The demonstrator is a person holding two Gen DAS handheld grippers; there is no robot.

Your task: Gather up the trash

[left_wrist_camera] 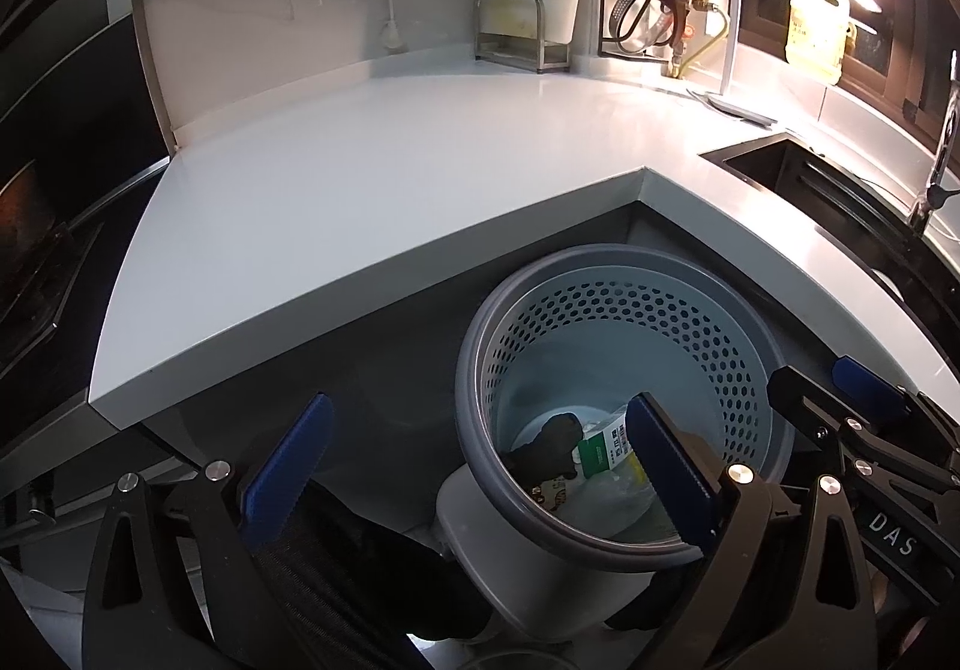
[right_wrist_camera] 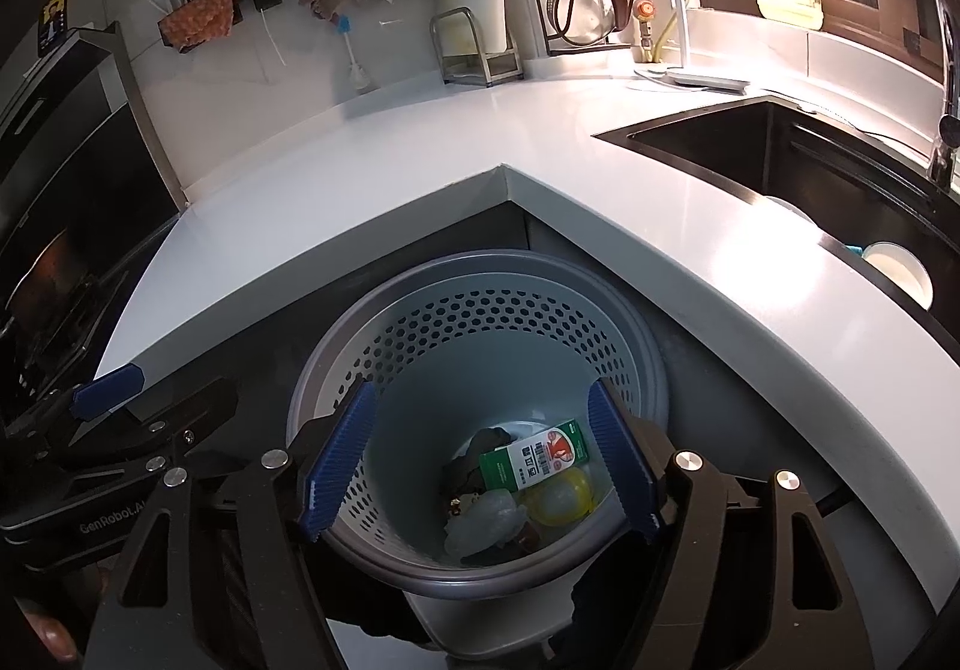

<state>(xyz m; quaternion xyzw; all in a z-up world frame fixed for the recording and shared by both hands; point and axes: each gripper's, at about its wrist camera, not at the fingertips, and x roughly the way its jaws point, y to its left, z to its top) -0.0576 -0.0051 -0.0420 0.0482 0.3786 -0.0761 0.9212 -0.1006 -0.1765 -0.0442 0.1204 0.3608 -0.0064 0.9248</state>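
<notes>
While both grippers hang over the inside corner of the pale grey L-shaped countertop [right_wrist_camera: 420, 159], everything of interest sits down in the round grey perforated plastic waste bin [right_wrist_camera: 630, 370] on the floor below them. Right gripper [right_wrist_camera: 480, 466] first: its blue ribbed pads stand wide apart, nothing between them but open air above the bin's mouth. Left gripper [left_wrist_camera: 474, 478], same story, its blue pads spread well apart and empty, the right-hand one hanging over the bin's near rim.

Down at the bottom of the bin lies the trash: a green-and-white printed carton [right_wrist_camera: 534, 454] on top, a yellow translucent plastic ball-shaped shell [right_wrist_camera: 561, 502] just to its near right, a crumpled clear plastic wrapper [right_wrist_camera: 486, 520] on the near side, and a dark crumpled wad [right_wrist_camera: 465, 475] to the left of the carton. On the far right, a black sunken sink [right_wrist_camera: 780, 153] cuts into the counter, with a white bowl [right_wrist_camera: 900, 268] inside it.
</notes>
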